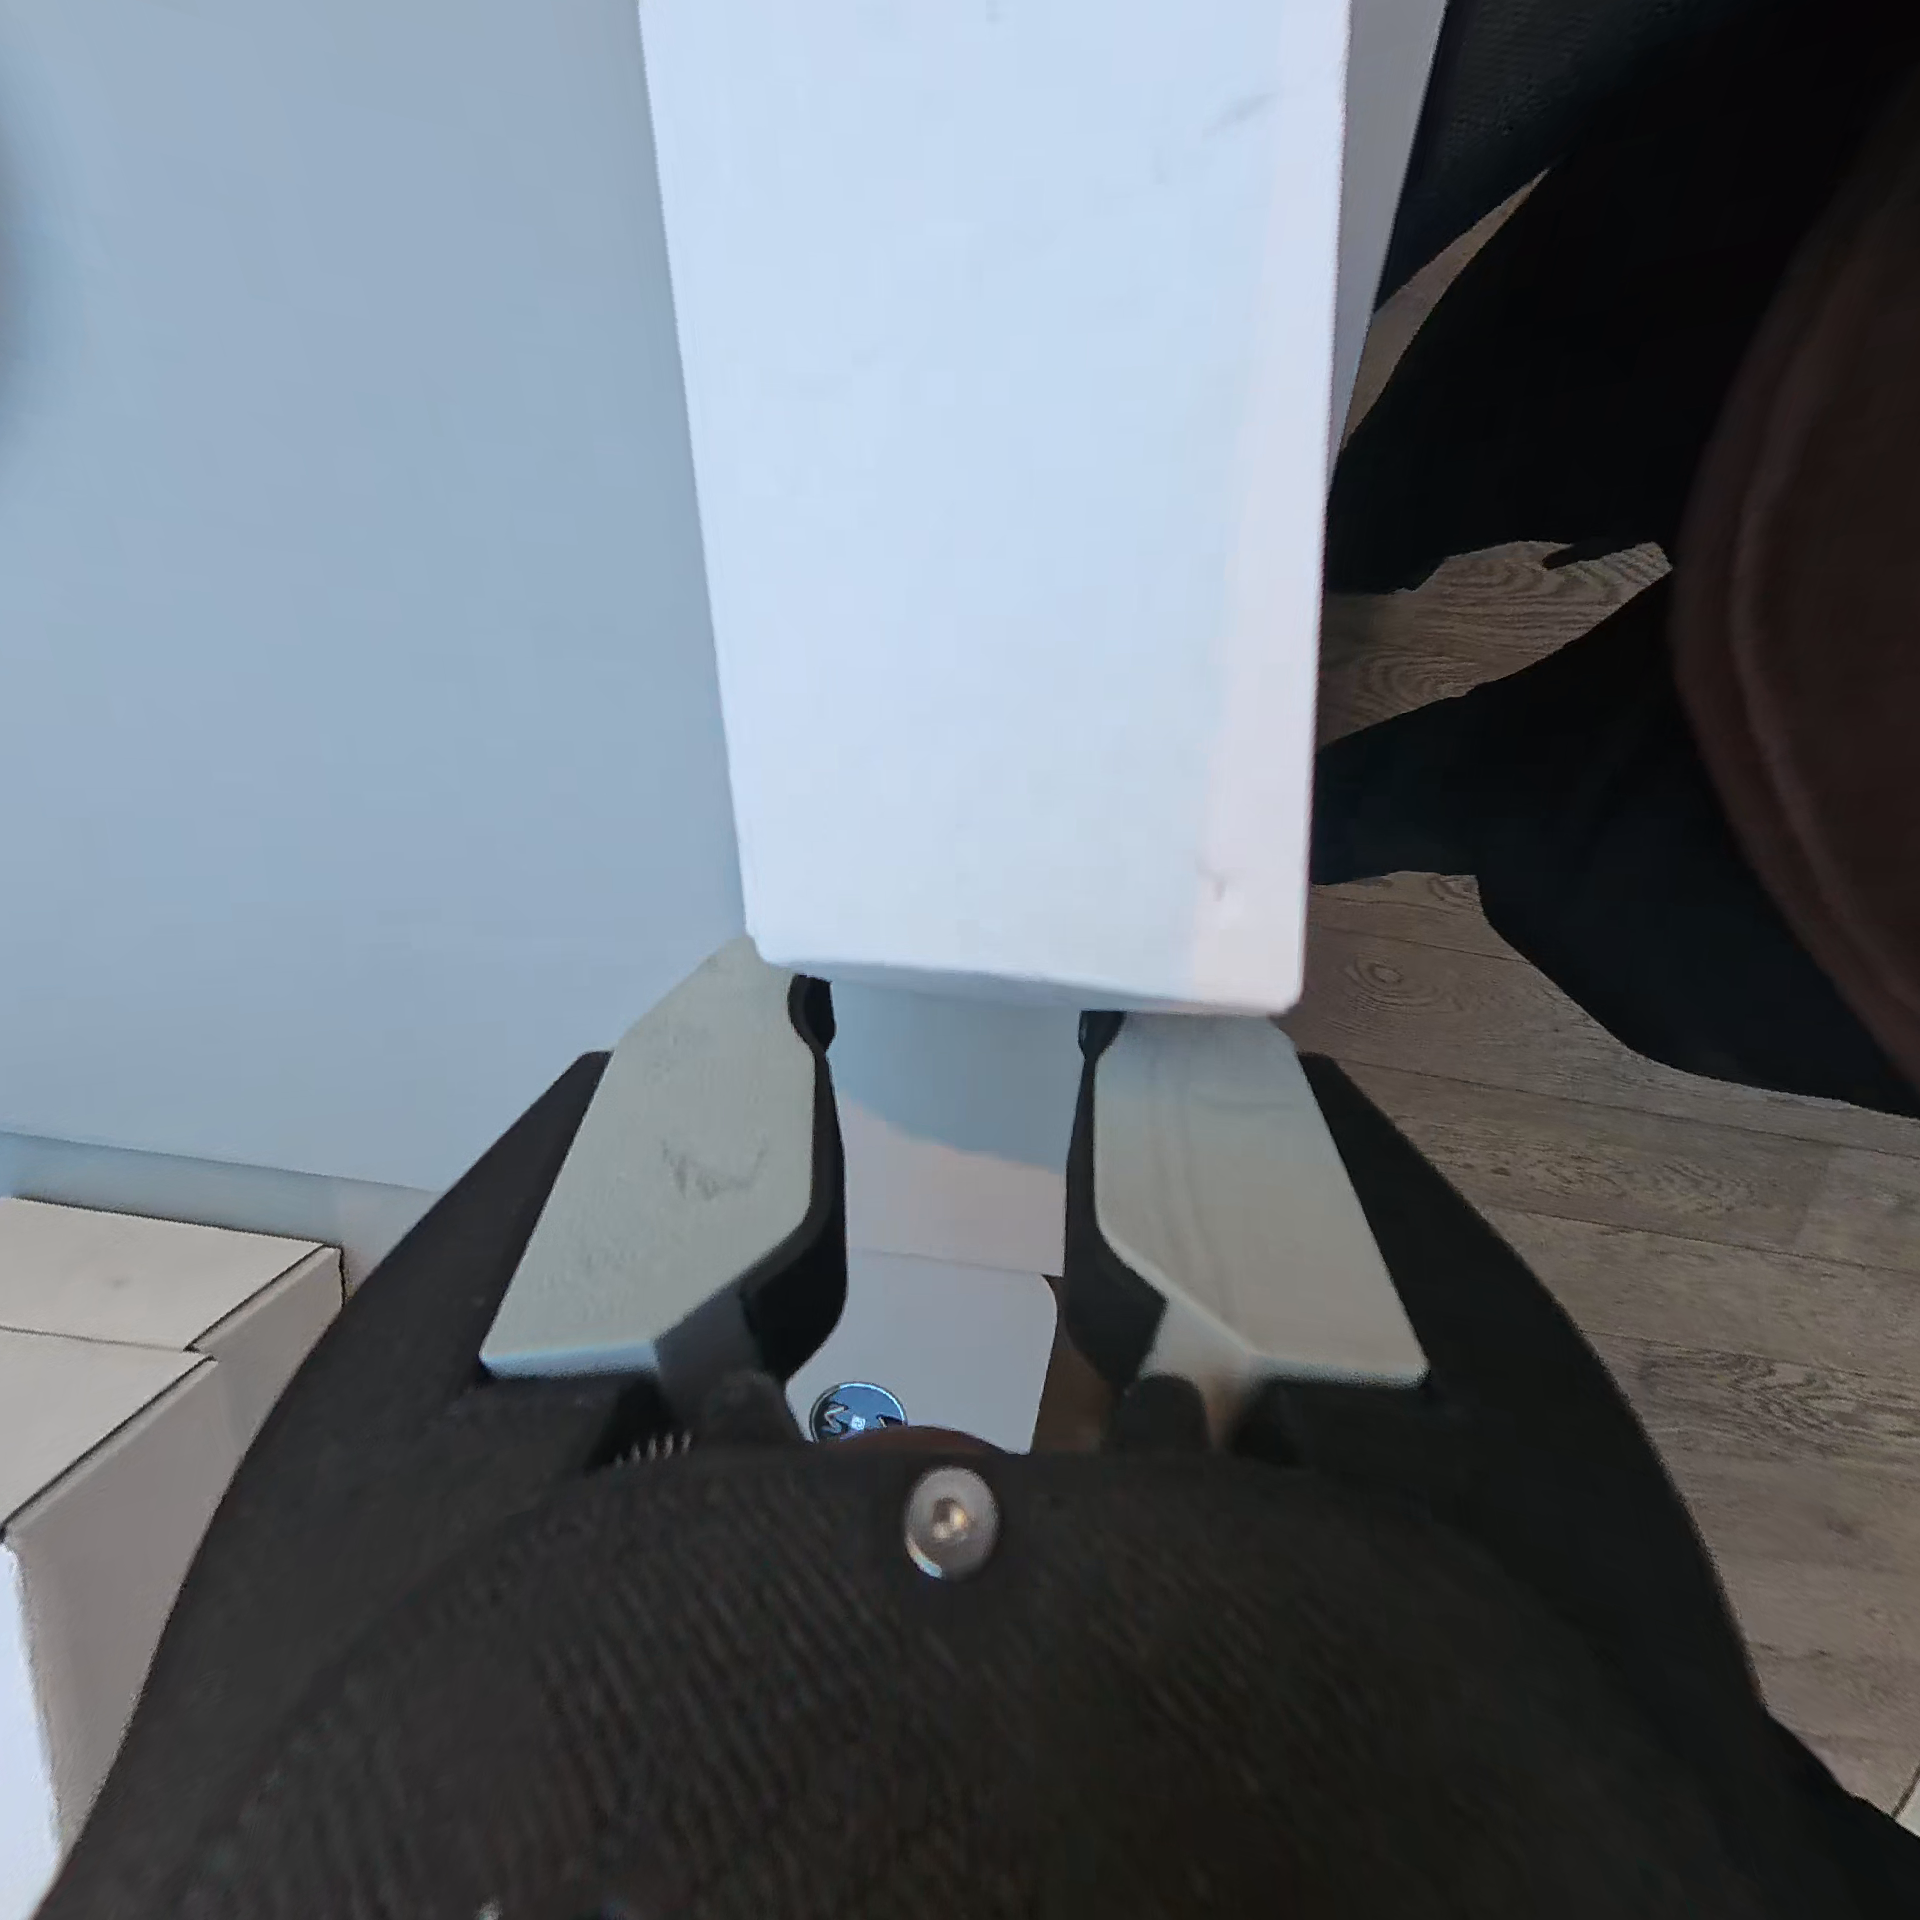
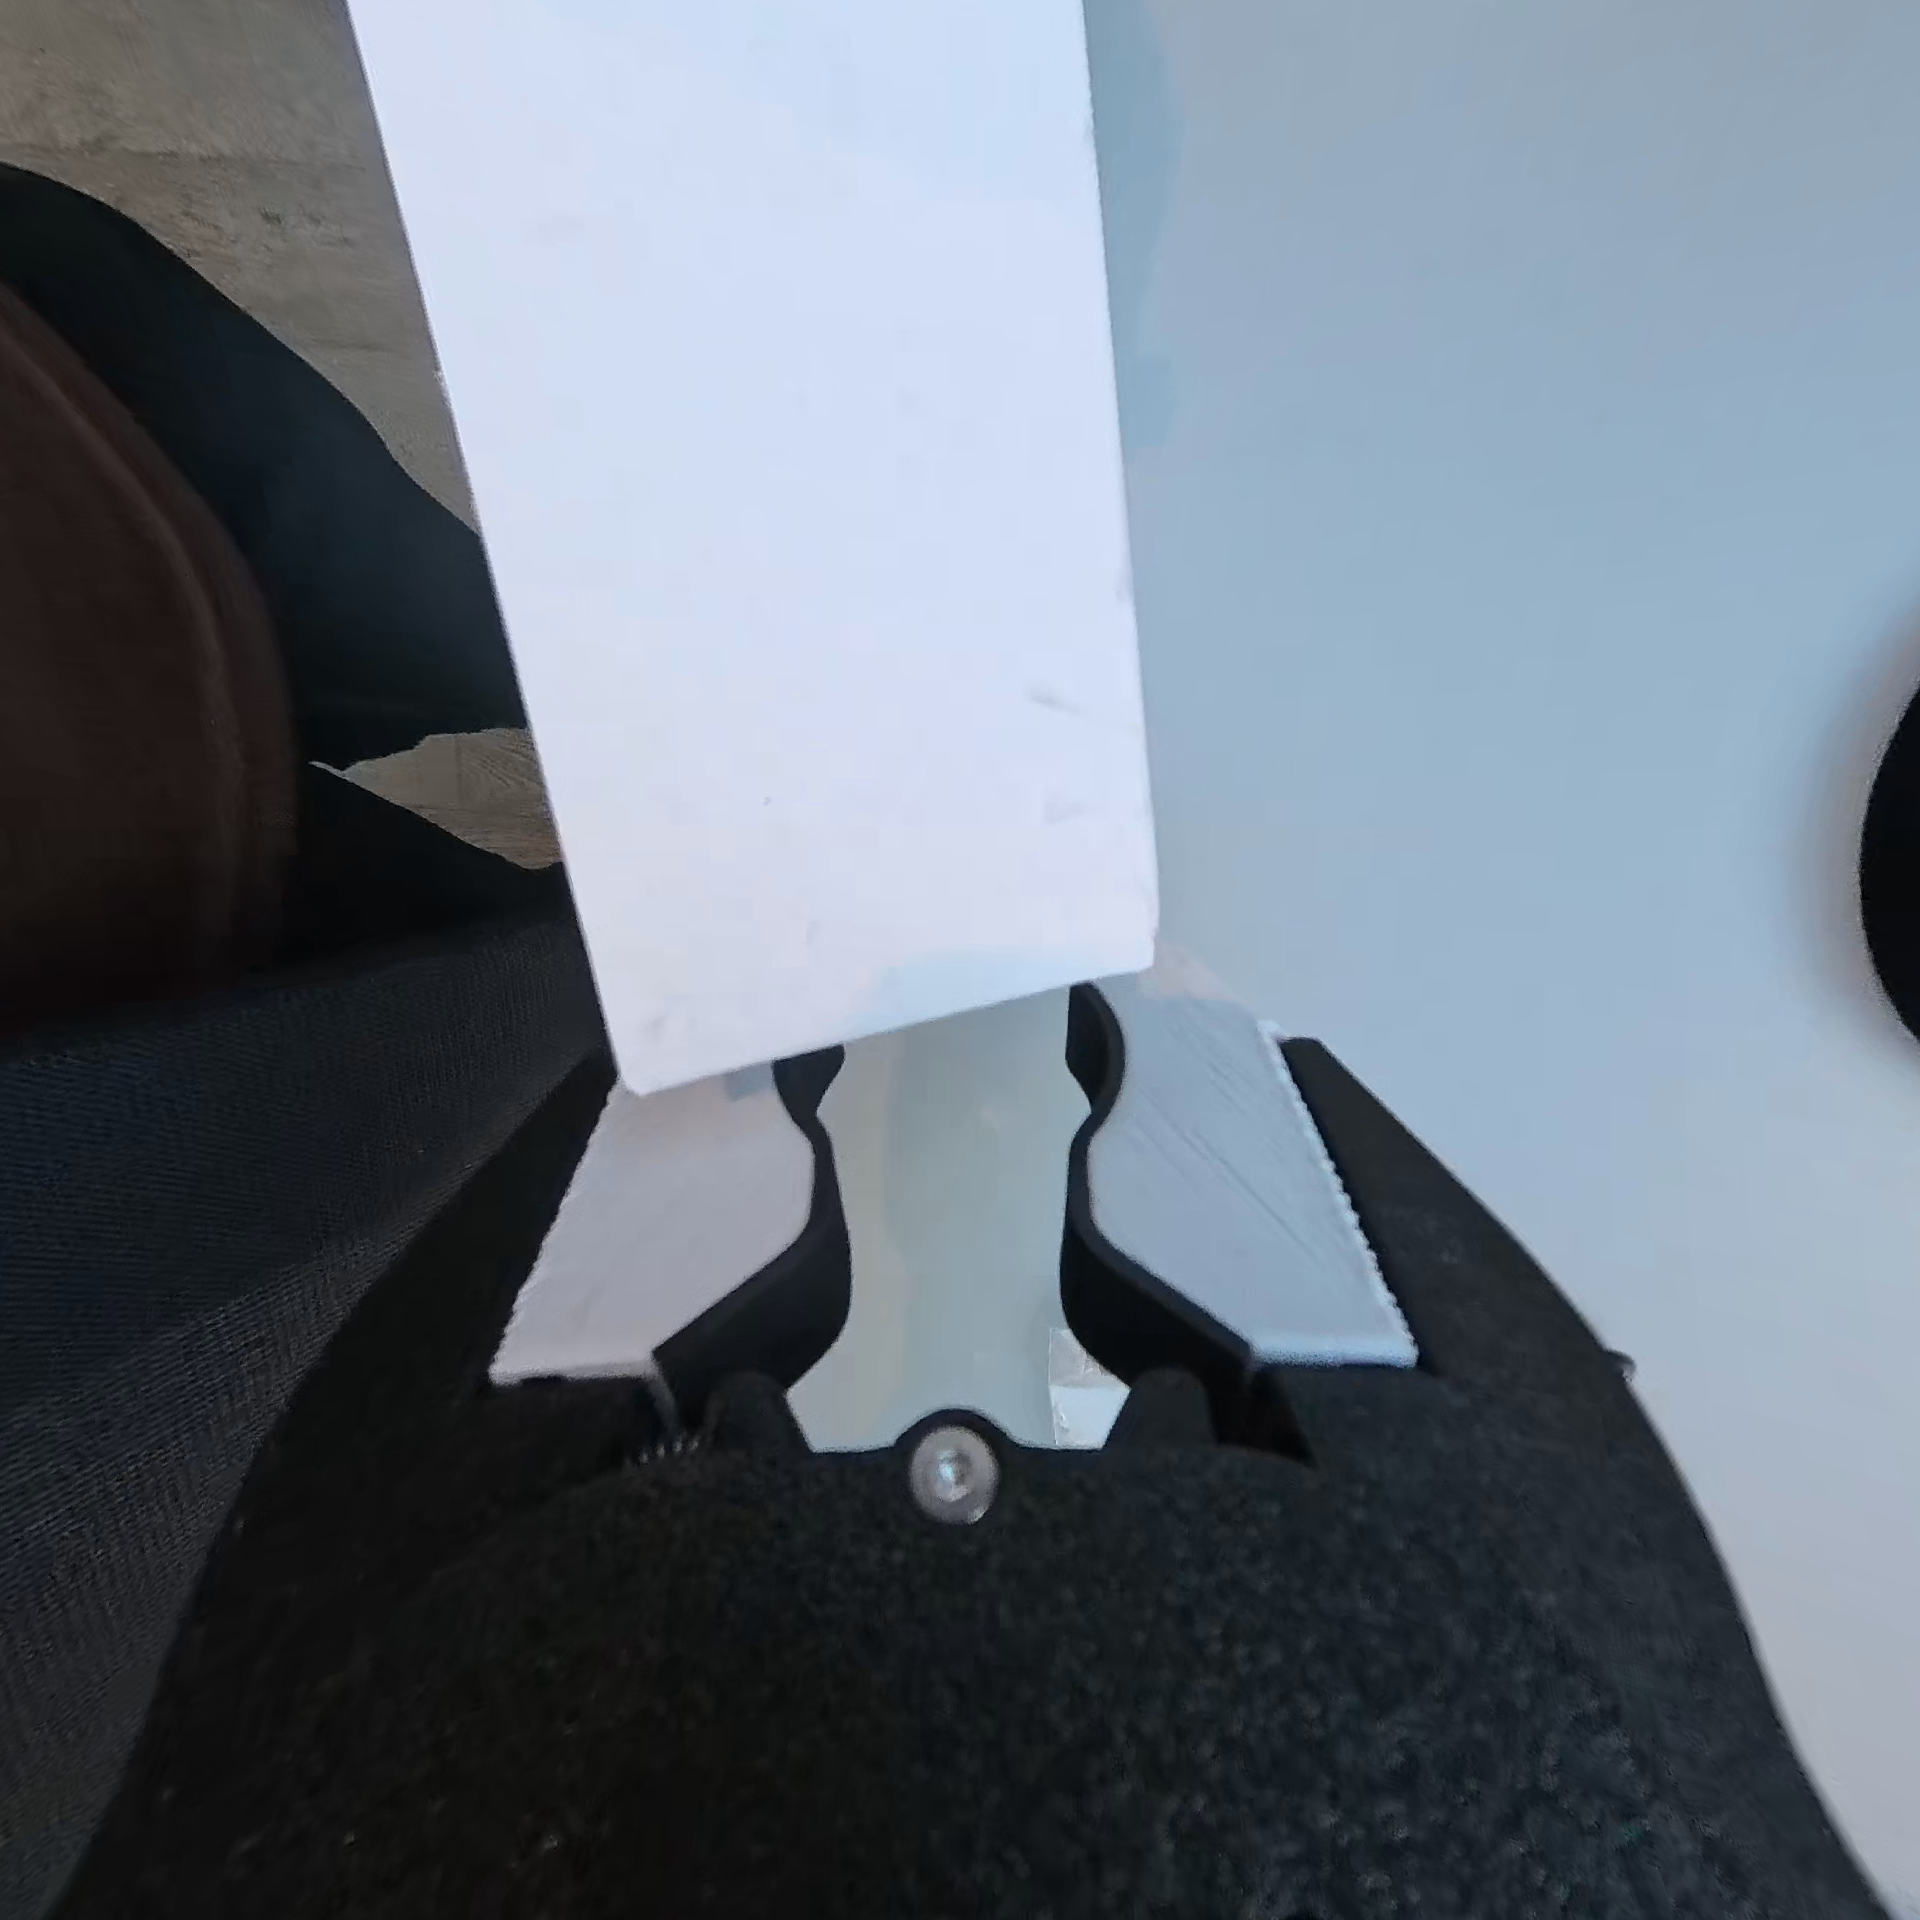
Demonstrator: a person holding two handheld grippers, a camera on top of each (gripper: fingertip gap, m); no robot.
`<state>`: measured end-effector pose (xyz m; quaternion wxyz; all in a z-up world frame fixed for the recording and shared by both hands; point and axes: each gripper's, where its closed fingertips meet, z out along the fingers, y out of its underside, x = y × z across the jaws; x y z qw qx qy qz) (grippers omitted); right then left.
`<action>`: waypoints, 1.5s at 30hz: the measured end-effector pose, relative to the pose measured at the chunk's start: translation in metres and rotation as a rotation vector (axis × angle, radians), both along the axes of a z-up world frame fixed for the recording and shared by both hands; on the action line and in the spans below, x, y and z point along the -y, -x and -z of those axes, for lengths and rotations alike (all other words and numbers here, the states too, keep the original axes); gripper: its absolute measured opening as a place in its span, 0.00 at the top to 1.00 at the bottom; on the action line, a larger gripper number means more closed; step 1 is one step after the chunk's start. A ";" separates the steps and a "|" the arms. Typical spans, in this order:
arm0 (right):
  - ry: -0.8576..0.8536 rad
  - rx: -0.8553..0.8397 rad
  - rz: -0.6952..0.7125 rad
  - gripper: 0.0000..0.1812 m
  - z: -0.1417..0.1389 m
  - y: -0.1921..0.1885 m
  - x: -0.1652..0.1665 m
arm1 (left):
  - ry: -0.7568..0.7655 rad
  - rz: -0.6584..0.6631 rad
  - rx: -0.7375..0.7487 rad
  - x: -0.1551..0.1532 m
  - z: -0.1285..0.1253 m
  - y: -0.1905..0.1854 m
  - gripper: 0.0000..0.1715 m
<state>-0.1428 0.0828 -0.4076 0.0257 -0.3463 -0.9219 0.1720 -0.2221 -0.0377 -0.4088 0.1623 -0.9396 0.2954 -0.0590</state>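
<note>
A white box [image 1: 997,520] rises straight ahead of my left gripper [image 1: 951,1013]. Its lower edge covers both fingertips. The jaws stand a hand's width apart with a pale white surface filling the gap, so they appear closed on the box. The right wrist view shows the same: the white box [image 2: 790,520] stands over my right gripper [image 2: 940,1029], hiding the fingertips, with a pale strip between the parted jaws. Neither view shows the other gripper.
White cardboard boxes [image 1: 135,1351] sit at the lower left, by a white wall [image 1: 312,623]. A wood-grain floor [image 1: 1558,1195], a person's dark trousers [image 1: 1558,779] and a brown rounded object [image 1: 1818,623] lie to the right. A black round shape [image 2: 1896,862] shows at the right edge. My right fingertips sit around 15 cm from my left ones.
</note>
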 end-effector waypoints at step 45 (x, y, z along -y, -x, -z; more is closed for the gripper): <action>0.075 0.114 0.015 1.00 -0.005 -0.023 0.044 | -0.006 -0.293 0.186 0.007 -0.013 -0.057 0.79</action>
